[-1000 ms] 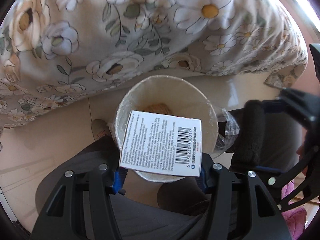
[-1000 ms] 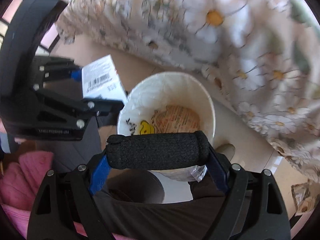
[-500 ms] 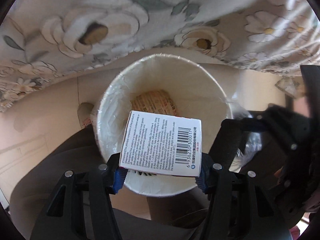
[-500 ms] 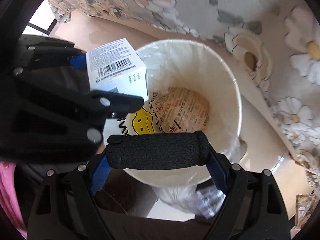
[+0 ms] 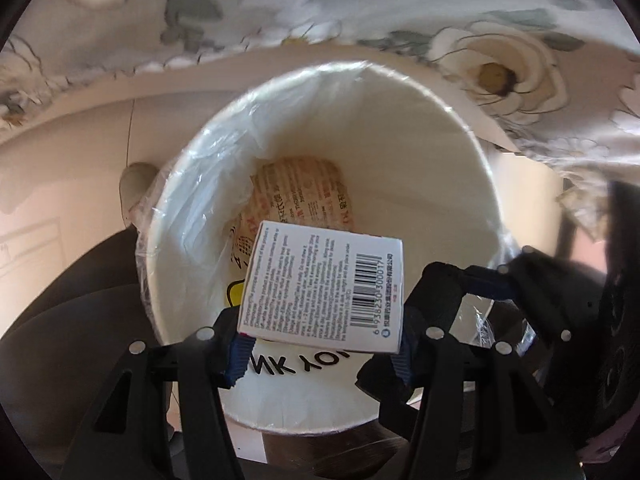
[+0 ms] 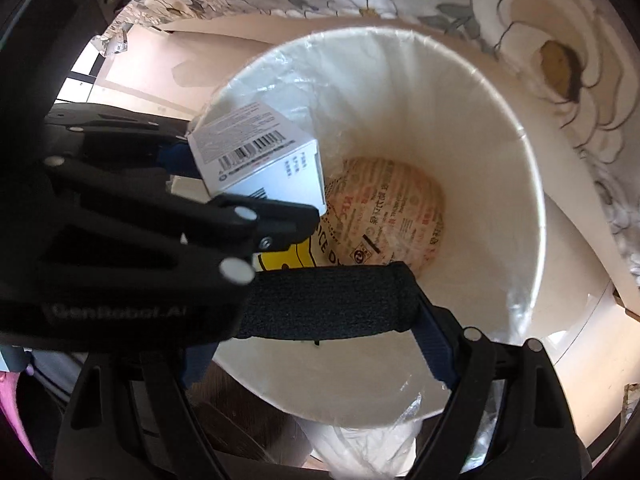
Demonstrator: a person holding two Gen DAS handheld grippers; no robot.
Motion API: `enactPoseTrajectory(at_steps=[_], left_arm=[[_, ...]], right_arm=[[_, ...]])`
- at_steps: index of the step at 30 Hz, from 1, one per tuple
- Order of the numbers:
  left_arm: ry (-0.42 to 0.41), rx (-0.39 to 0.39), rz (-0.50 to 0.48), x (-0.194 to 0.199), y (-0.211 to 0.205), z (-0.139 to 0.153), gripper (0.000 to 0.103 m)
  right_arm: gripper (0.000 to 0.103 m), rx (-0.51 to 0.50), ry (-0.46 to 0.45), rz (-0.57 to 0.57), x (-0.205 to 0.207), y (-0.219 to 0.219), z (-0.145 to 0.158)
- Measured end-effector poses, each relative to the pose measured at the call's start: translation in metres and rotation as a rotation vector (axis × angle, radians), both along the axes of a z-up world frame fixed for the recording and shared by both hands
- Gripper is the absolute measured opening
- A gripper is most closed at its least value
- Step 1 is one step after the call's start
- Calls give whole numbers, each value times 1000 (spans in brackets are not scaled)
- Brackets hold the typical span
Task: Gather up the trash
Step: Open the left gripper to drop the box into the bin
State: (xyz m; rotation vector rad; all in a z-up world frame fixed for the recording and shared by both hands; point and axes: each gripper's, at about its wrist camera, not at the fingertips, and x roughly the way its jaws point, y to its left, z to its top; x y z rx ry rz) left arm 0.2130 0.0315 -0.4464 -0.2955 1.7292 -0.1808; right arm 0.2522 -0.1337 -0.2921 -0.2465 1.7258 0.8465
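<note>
A white trash bin (image 5: pixel 460 168) lined with clear plastic stands below both grippers; it also shows in the right wrist view (image 6: pixel 500 152). A crumpled printed wrapper (image 5: pixel 304 192) lies at its bottom, also seen in the right wrist view (image 6: pixel 392 212). My left gripper (image 5: pixel 320 336) is shut on a white barcode box (image 5: pixel 324 292) and holds it over the bin's near rim; the box also shows in the right wrist view (image 6: pixel 256 152). My right gripper (image 6: pixel 320 308) is shut on a black foam roll (image 6: pixel 328 304) over the bin's near edge.
A floral bedspread (image 5: pixel 360 8) hangs close behind the bin, also in the right wrist view (image 6: pixel 560 40). Pale floor (image 5: pixel 60 168) lies to the left. The person's dark-clothed legs (image 5: pixel 80 300) are below the grippers.
Both grippers have come lower and closer to the bin, so its opening fills more of each view. The box now hangs inside the rim. Both grips are unchanged.
</note>
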Motion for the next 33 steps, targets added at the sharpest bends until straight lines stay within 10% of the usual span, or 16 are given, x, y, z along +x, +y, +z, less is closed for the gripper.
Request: enactPoseTrajectory(at_steps=[21,33], left_arm=[[50,13,25,5,-5,-25,73],[-13,25,43,0,6,-8,74]], right_arm=[[84,-68,27,-21,6,7,-23],[96,-81,-124,-13,6,4,2]])
